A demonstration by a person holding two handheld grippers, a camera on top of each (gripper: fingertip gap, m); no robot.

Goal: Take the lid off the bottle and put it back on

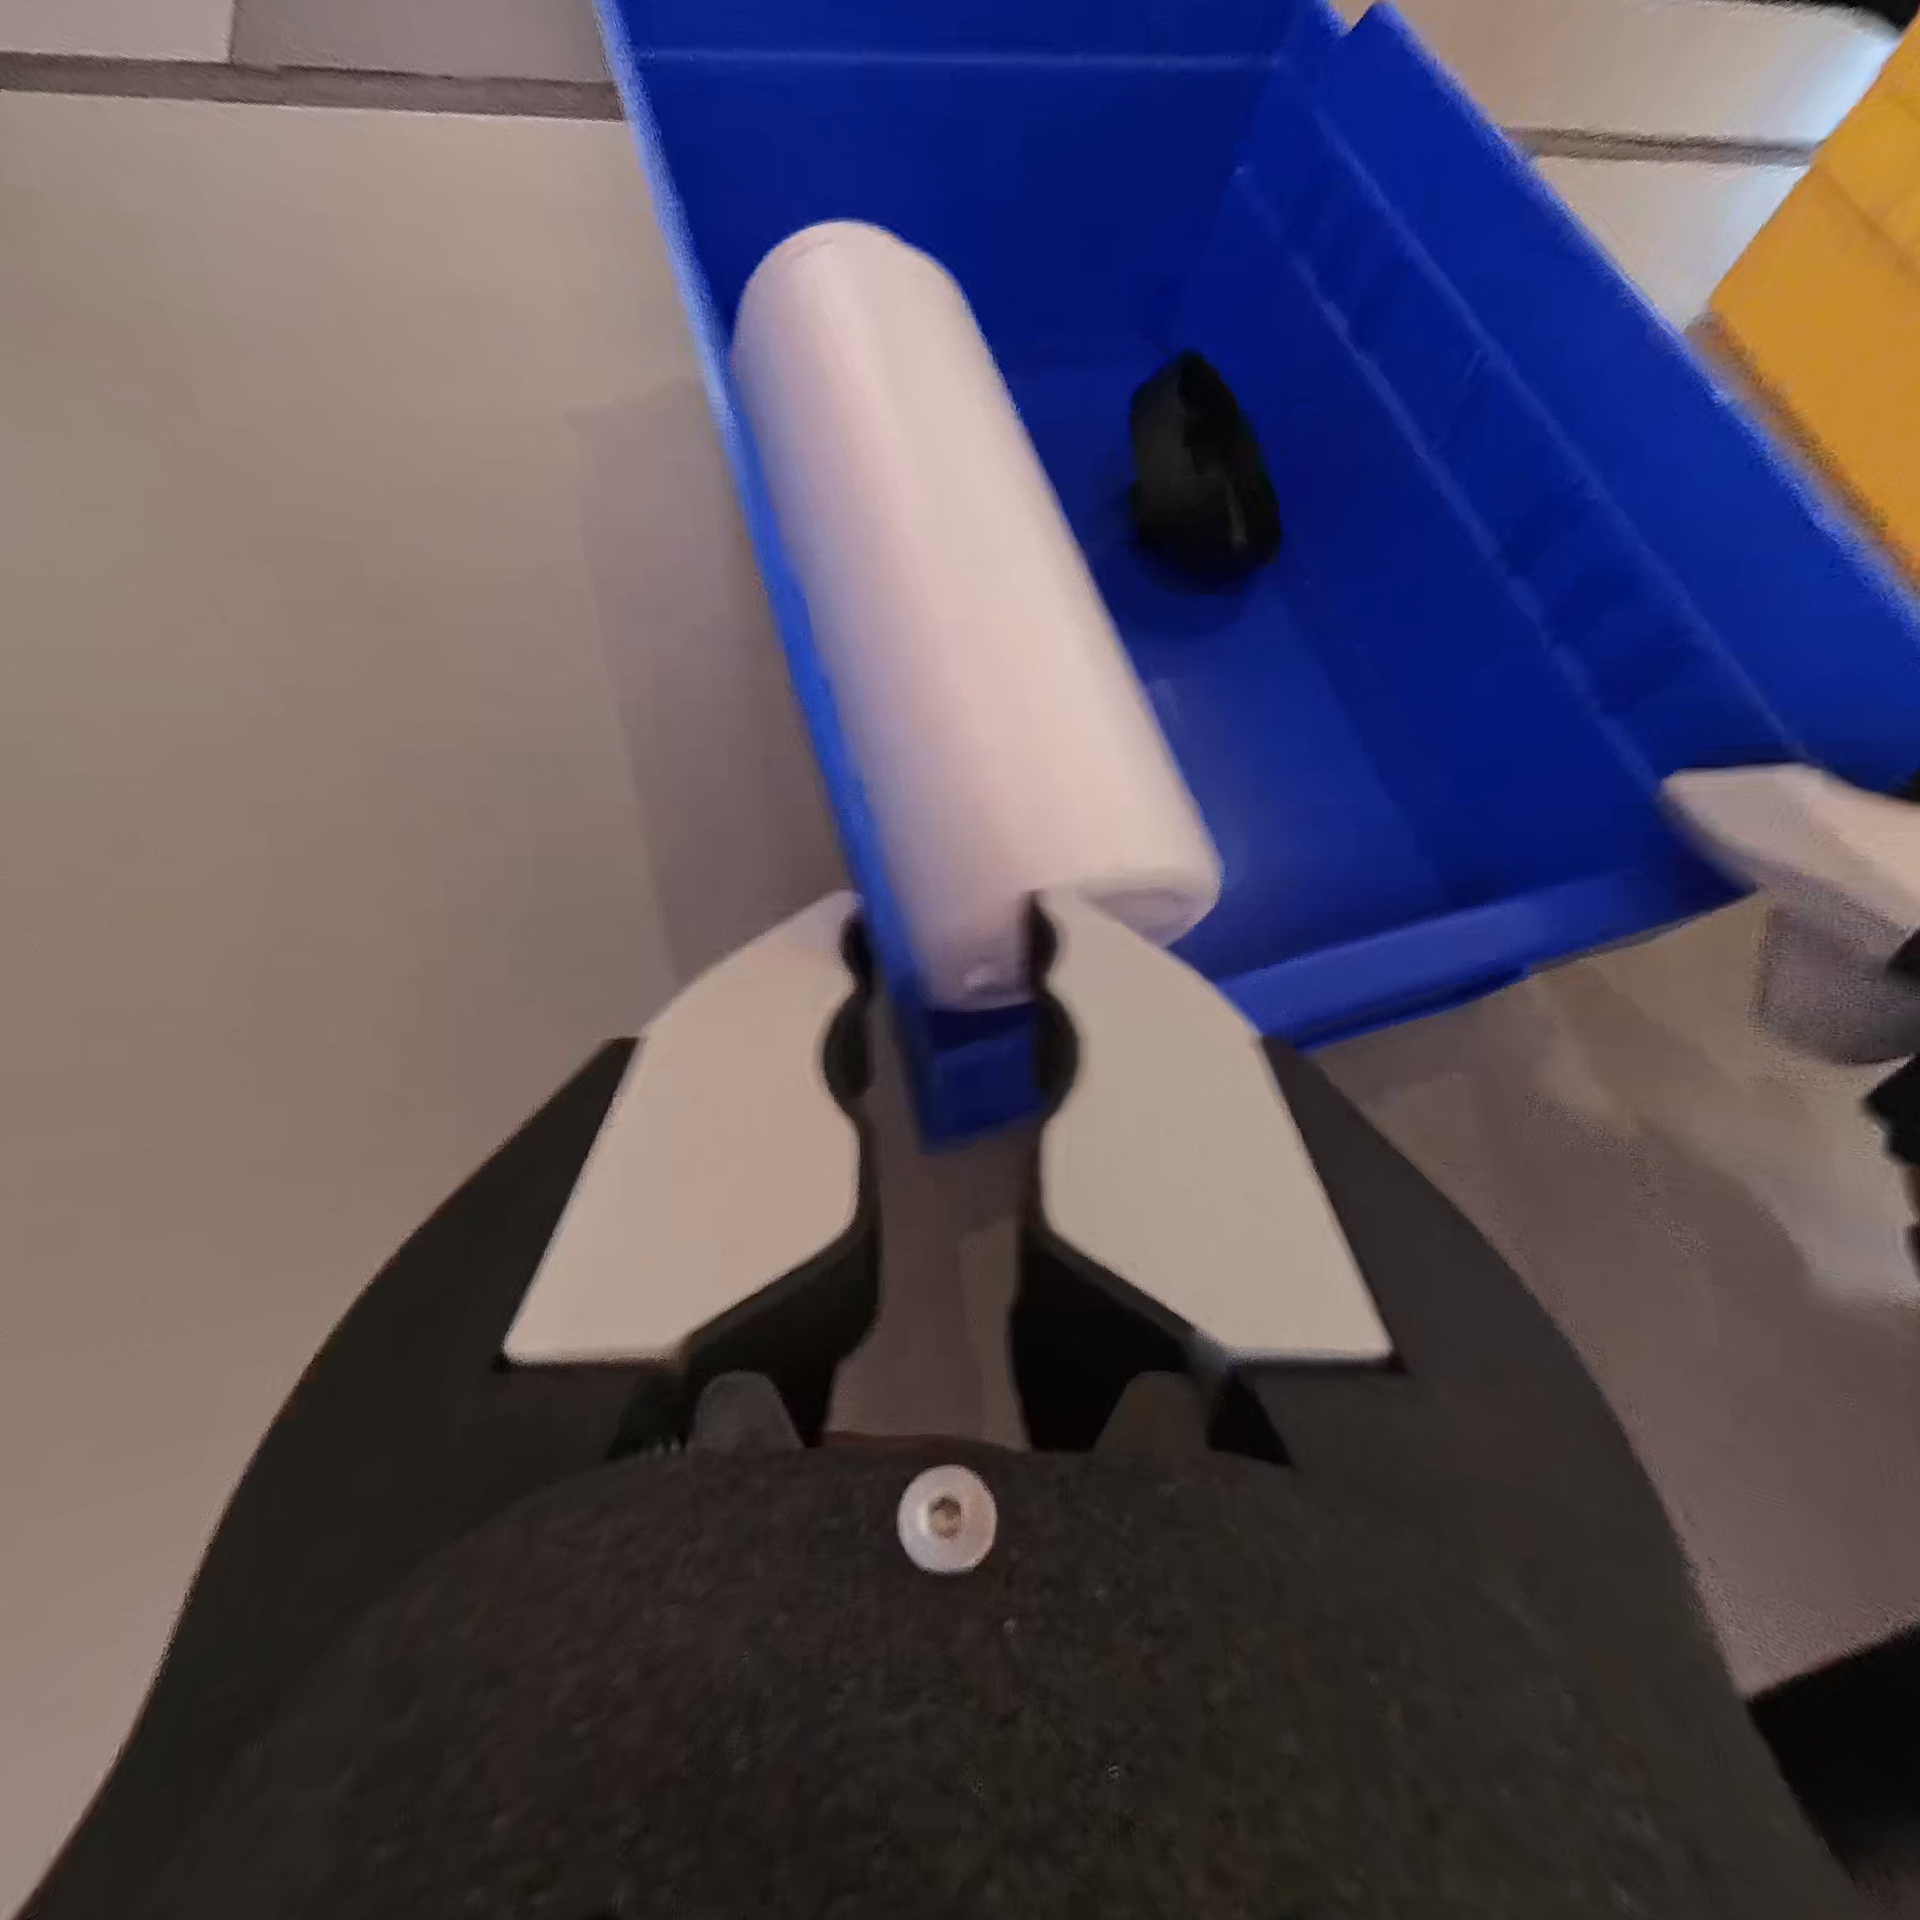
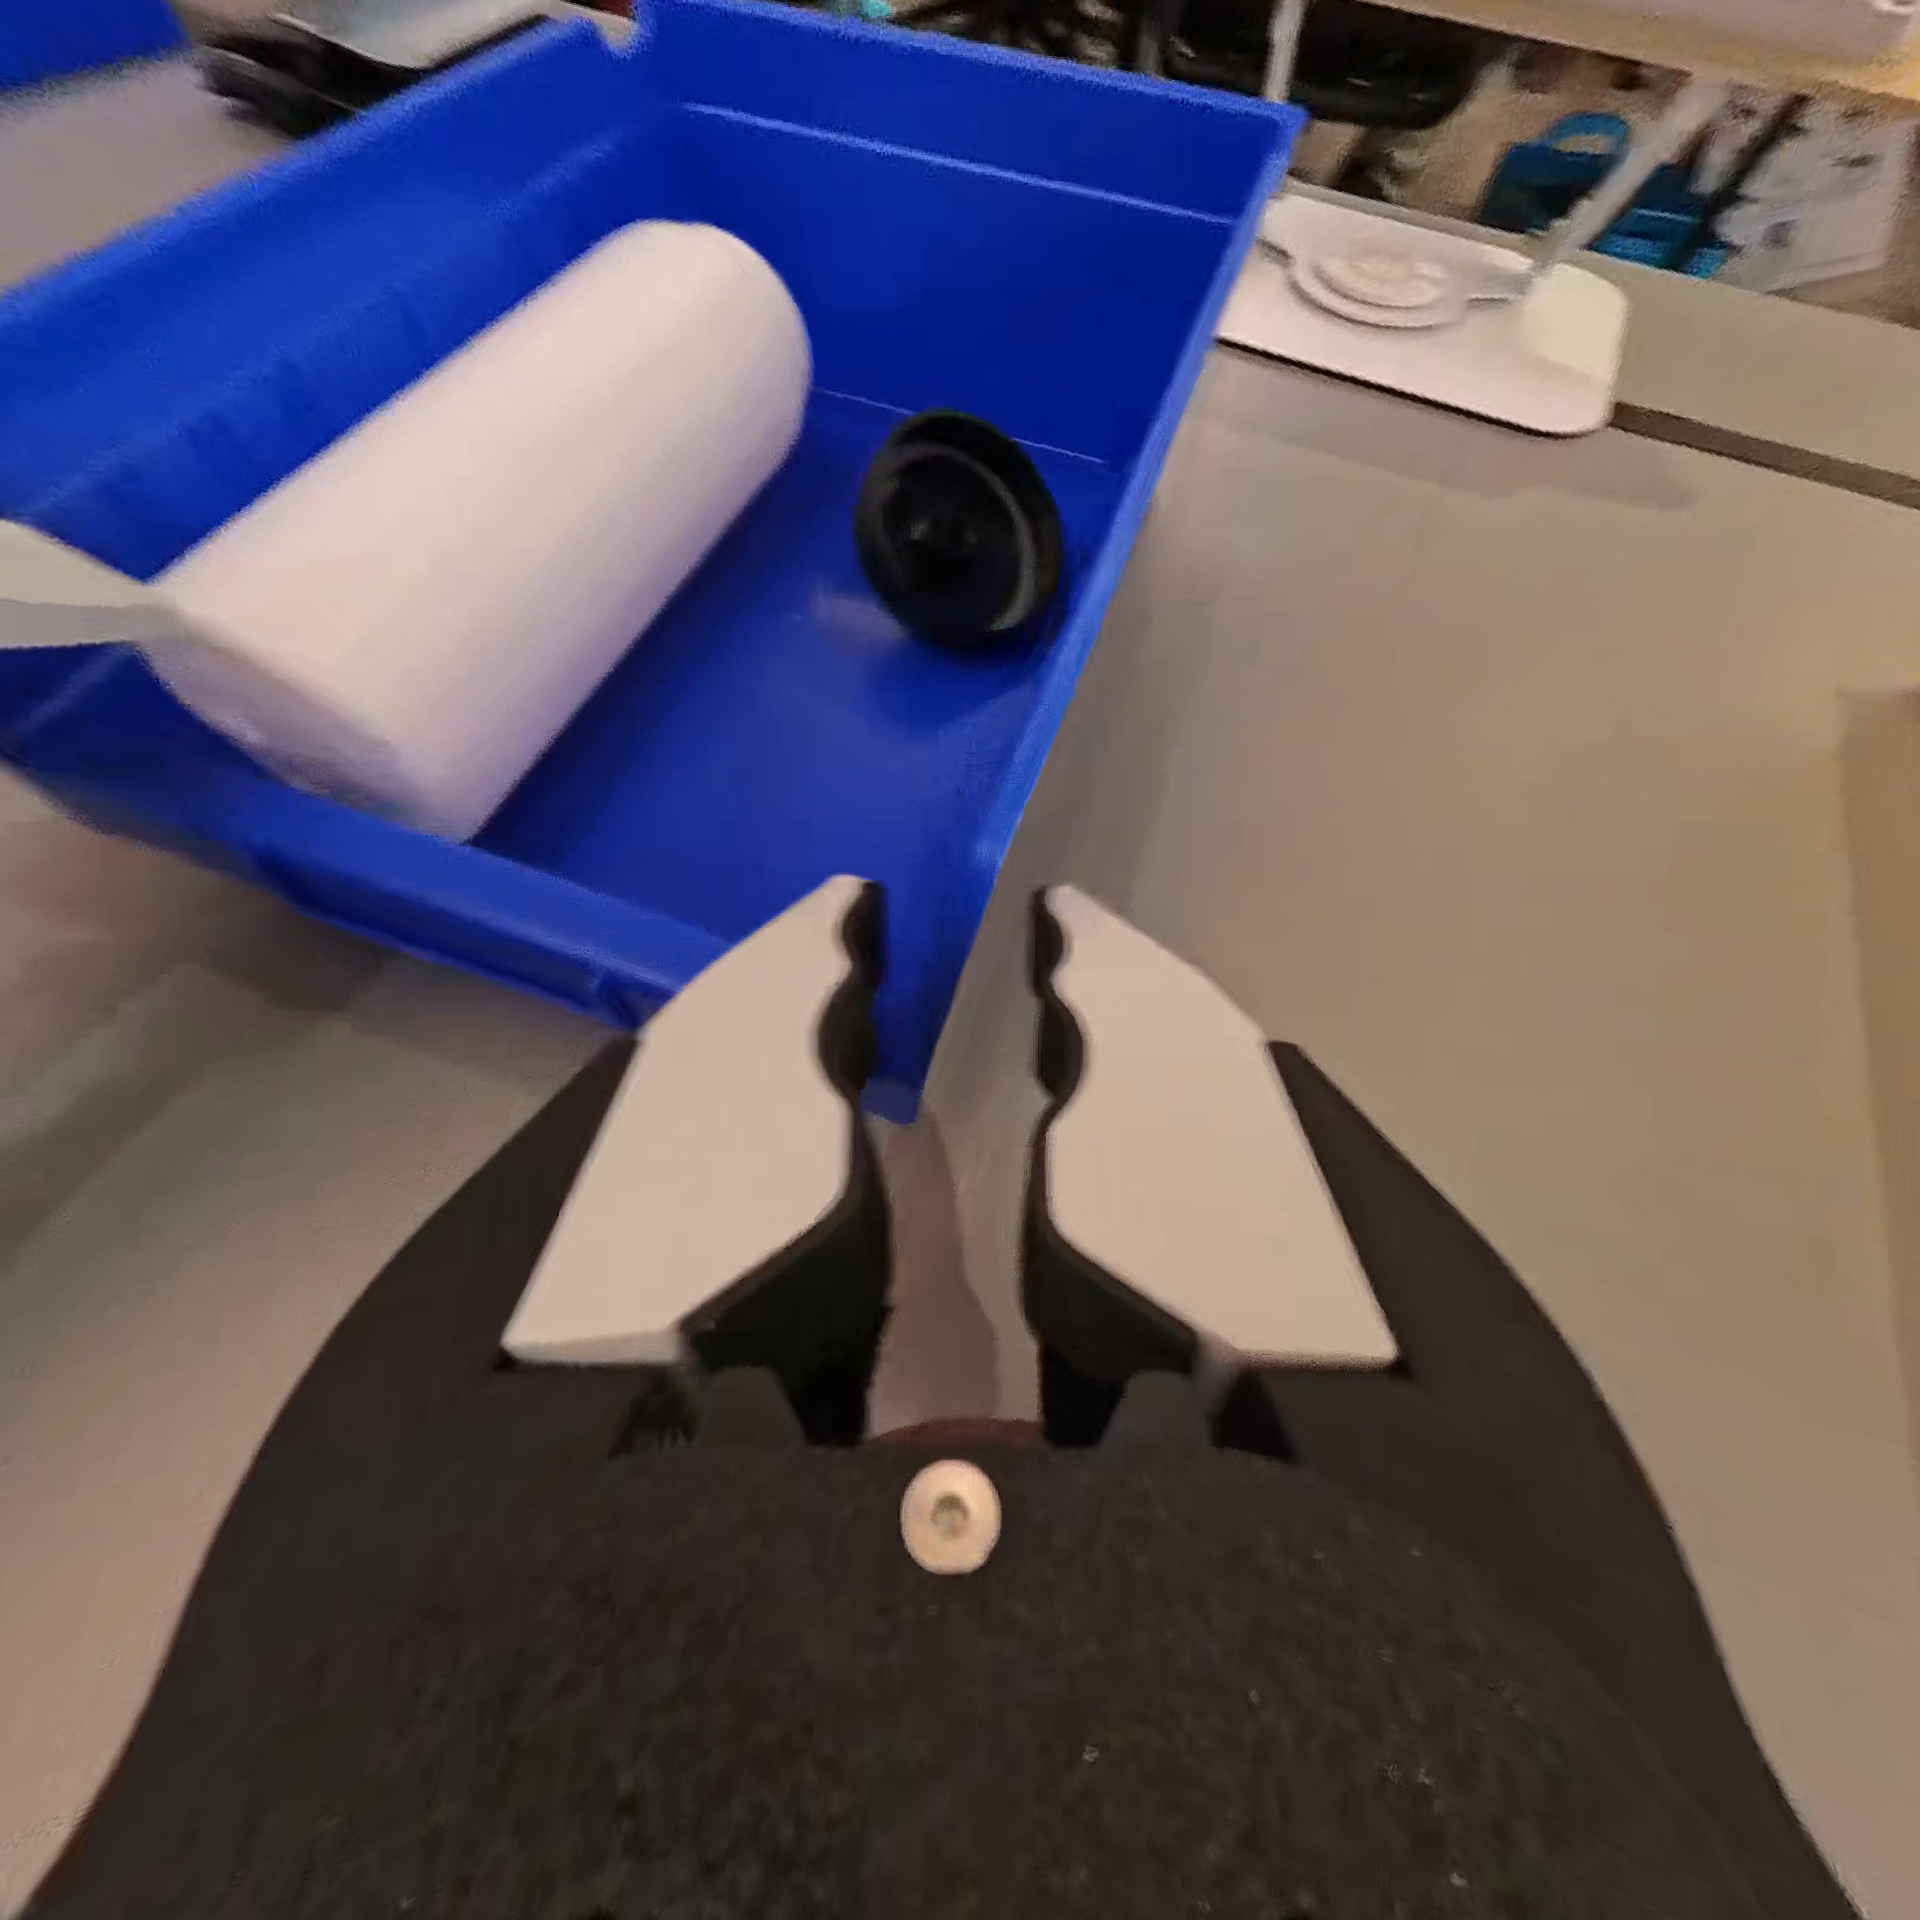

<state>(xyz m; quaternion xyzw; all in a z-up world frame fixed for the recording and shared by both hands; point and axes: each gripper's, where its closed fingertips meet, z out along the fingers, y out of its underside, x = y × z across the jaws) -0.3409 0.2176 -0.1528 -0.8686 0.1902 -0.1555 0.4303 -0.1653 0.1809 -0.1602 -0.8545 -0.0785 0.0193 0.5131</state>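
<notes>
A white cylindrical bottle (image 1: 935, 571) lies on its side along the left wall of a blue bin (image 1: 1403, 956), its near end over the bin's low front lip. Its black lid (image 1: 1200, 468) lies apart on the bin floor, by the far right wall. My left gripper (image 1: 945, 925) is slightly open with its fingertips at the bottle's near end; I cannot tell if they touch it. In the right wrist view the bottle (image 2: 468, 540), lid (image 2: 961, 530) and bin (image 2: 1091, 727) show. My right gripper (image 2: 956, 904) is slightly open and empty, above the bin's near right corner.
The bin stands on a grey table (image 2: 1455, 727). A white tray with a clear dish (image 2: 1403, 312) lies behind the bin on the right. A yellow object (image 1: 1849, 312) sits beside the bin. Room clutter lies beyond the table's far edge.
</notes>
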